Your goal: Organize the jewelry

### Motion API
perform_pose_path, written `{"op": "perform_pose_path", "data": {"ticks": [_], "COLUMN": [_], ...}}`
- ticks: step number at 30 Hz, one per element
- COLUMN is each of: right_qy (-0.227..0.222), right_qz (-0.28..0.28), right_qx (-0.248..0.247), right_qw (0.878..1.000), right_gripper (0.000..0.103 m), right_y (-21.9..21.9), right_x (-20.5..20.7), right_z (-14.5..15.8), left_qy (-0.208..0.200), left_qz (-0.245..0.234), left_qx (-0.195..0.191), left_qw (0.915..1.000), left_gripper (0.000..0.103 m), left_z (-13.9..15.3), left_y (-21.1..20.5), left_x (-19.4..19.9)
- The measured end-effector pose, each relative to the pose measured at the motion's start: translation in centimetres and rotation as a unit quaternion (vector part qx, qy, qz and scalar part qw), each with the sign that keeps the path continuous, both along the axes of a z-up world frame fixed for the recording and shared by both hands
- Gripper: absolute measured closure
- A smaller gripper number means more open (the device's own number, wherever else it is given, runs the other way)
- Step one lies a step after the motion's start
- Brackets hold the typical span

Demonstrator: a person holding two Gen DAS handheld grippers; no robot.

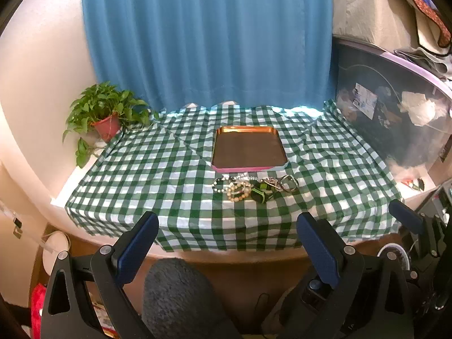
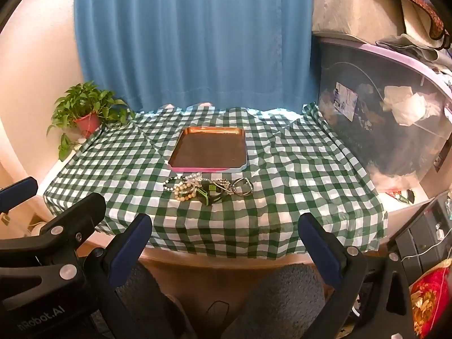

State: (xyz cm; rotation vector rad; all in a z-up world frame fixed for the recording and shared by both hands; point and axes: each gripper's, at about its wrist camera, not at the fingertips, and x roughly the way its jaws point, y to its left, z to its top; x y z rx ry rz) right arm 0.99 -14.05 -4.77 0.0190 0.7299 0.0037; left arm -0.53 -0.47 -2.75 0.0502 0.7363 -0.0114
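A heap of jewelry (image 1: 248, 188) lies on the green checked tablecloth just in front of a flat tray (image 1: 248, 166) with an orange rim and pink front edge. The heap holds bead bracelets (image 1: 237, 190), a green and black band (image 1: 261, 193) and metal bangles (image 1: 288, 183). The same heap (image 2: 206, 188) and tray (image 2: 209, 168) show in the right wrist view. My left gripper (image 1: 227, 230) is open and empty, held back before the table's near edge. My right gripper (image 2: 226, 231) is also open and empty, at the same distance.
A potted plant (image 1: 106, 118) stands at the table's far left corner. A large clear storage bin (image 1: 395, 118) with boxes on top borders the right side. A blue curtain (image 1: 209, 39) hangs behind. The right gripper's finger (image 1: 406, 219) shows at the right of the left wrist view.
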Motion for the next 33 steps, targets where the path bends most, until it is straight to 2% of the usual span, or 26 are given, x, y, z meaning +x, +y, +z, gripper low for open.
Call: {"op": "perform_pose_path", "data": {"ticks": [33], "right_qy": [0.005], "right_qz": [0.002], "right_qx": [-0.002], "right_qw": [1.0], "right_gripper": [0.0], "right_y": [-0.06], "right_x": [0.0], "right_z": [0.04], "left_qy": [0.013], "left_qz": [-0.003], "left_qx": [-0.005], "left_qw": [0.9999], "left_gripper": [0.005], "left_z": [0.2], "left_y": [0.42], "left_x": [0.46]}}
